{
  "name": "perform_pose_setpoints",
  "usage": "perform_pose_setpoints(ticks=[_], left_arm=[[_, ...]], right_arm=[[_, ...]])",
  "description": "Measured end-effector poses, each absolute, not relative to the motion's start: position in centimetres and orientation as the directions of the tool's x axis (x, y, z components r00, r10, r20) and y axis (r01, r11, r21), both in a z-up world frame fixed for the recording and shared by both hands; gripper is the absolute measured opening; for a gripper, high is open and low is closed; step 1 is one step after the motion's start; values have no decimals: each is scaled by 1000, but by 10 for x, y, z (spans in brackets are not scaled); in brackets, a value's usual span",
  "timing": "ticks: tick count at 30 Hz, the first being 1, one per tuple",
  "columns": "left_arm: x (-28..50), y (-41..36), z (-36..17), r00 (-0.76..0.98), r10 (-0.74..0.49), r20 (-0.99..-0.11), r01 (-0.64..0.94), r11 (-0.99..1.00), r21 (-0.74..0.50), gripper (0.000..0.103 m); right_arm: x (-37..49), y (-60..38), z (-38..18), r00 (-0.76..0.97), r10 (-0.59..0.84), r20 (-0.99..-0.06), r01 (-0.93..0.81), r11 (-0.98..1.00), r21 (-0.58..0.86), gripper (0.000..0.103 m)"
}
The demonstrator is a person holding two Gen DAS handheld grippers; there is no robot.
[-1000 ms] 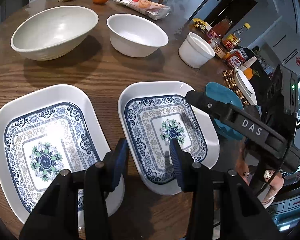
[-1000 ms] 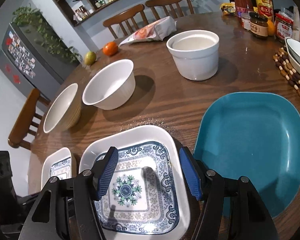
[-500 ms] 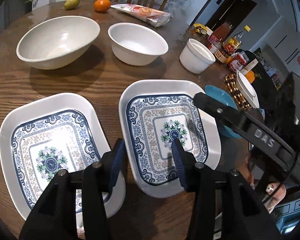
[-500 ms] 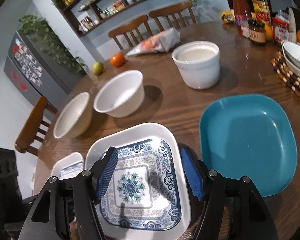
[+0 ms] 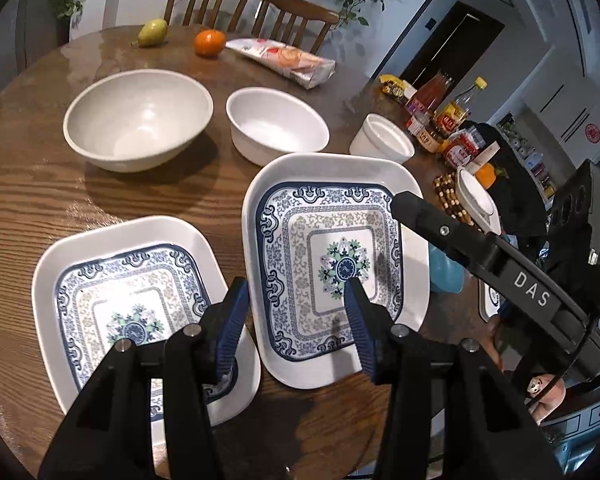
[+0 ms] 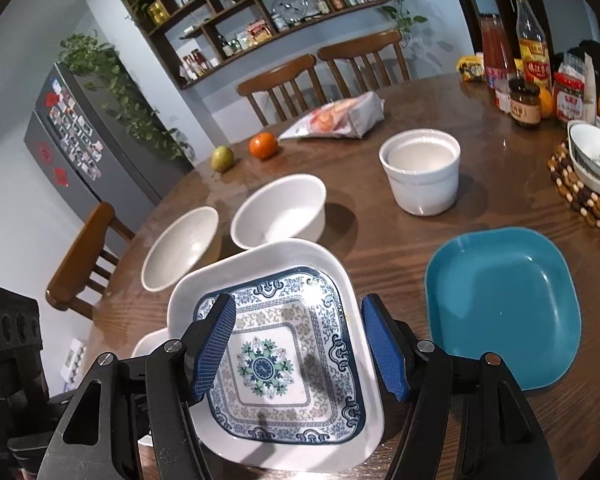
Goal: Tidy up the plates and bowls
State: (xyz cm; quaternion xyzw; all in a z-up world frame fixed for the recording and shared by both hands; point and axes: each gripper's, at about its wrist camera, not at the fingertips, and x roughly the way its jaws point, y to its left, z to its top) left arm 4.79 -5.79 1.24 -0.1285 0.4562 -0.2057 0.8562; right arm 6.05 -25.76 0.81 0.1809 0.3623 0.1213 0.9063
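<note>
— Since a second ago, the right-hand patterned plate [image 5: 336,264] has risen and tilted, its far rim now covering part of the small white bowl [image 5: 276,124], while our view has pulled back.

— Where's everything now?

— Its twin patterned plate [image 5: 132,300] lies flat at eight o'clock on the round table [image 5: 28,184]. Our left gripper [image 5: 296,308] and right gripper [image 6: 300,348] both stand spread, pinching nothing we can see; what lifts the plate is hidden.

— Handling?

— We judge it stiff, glossy, slippery, breakable. Pinch the plain white rim.
</note>
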Motion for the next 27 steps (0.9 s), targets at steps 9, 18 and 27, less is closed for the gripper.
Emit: perform_pose_setpoints(ticks=[9, 18, 27], left_arm=[[37, -35, 30, 542, -477, -692, 213, 875, -436, 48], [24, -5, 39, 593, -430, -681, 170, 893, -416, 48], [14, 31, 35, 612, -390, -688, 103, 902, -419, 48]], right_arm=[[55, -234, 32, 727, 368, -580, -150, 909, 390, 68], [57, -204, 36, 699, 415, -583, -209, 897, 389, 68], [58, -168, 27, 646, 450, -617, -256, 889, 381, 68]])
